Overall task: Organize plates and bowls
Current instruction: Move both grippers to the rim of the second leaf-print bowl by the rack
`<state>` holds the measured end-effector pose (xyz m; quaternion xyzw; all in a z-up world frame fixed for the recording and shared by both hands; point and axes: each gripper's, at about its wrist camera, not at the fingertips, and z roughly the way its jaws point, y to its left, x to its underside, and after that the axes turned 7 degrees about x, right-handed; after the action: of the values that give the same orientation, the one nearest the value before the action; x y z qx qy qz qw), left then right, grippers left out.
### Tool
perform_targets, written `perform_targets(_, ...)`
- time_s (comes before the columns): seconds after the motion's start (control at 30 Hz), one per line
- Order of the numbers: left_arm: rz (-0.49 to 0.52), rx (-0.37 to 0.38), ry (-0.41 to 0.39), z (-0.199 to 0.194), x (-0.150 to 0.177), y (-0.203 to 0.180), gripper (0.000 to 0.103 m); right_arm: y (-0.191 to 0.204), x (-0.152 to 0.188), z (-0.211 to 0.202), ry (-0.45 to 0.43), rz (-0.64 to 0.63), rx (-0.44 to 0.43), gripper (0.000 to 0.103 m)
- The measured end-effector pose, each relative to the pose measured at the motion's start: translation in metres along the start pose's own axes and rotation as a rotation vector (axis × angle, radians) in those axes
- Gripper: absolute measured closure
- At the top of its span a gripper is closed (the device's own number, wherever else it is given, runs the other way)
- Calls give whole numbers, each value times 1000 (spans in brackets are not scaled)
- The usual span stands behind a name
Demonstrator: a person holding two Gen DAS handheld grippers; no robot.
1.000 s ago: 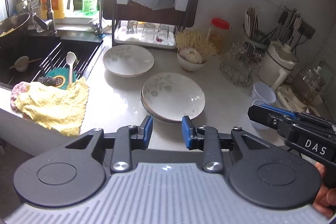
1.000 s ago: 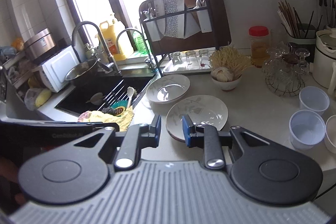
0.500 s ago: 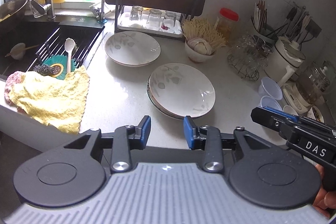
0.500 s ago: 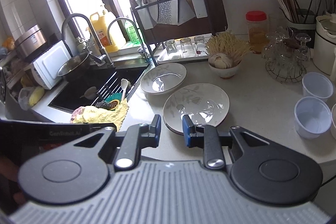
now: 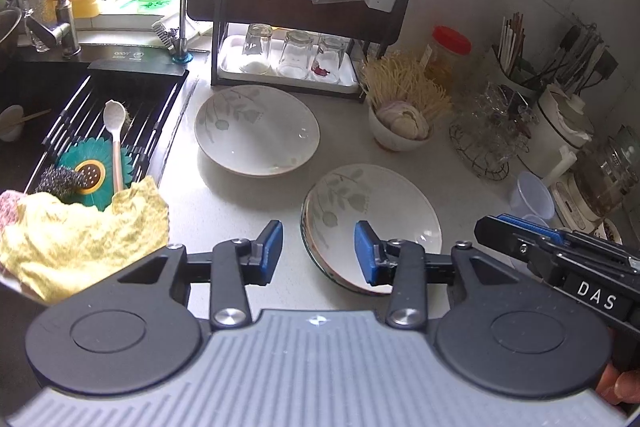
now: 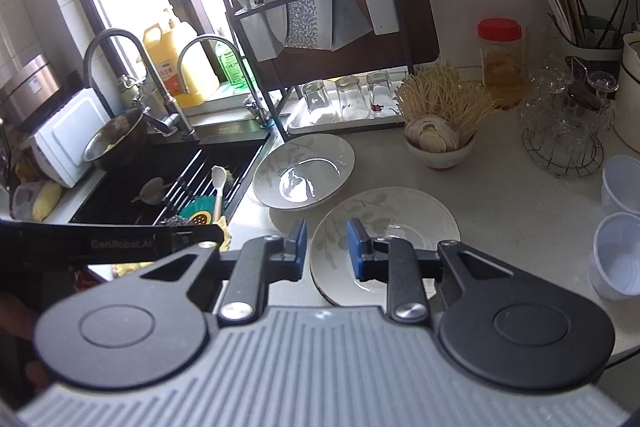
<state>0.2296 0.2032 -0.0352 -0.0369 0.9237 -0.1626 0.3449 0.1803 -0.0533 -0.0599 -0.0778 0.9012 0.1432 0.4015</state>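
Two white leaf-patterned plates lie on the pale counter. The far plate (image 5: 256, 129) (image 6: 304, 169) sits alone near the sink. The near plate (image 5: 376, 211) (image 6: 400, 223) rests on top of another one. My left gripper (image 5: 319, 253) hovers at the near plate's left rim with its jaws opening; the rim shows in the gap and the pads do not touch it. My right gripper (image 6: 327, 251) holds a narrow gap over the same left rim, gripping nothing. A small white bowl (image 5: 400, 131) (image 6: 440, 147) holding garlic stands behind.
A black sink (image 5: 80, 95) lies at the left with a yellow cloth (image 5: 80, 235) over its edge. A dark rack (image 5: 304, 27) with upturned glasses stands at the back. A wire basket of glassware (image 6: 564, 139) and plastic cups (image 6: 616, 255) stand to the right.
Both views have closed in on the plates and tilted slightly downward. The left jaws have spread wider. The gap of the right jaws is unchanged.
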Motion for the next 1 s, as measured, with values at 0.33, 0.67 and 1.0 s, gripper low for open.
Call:
perform_targets(0.33, -2, 8, 45, 53, -53, 53, 55, 16, -28, 55, 34, 53, 41, 62)
perform_targets(0.67, 6, 24, 114, 100, -97, 127, 46, 38, -48, 125, 102, 164, 79, 43)
perform_targets(1.0, 34, 70, 186, 166, -131, 174, 46, 47, -68, 187, 146, 213, 157, 43)
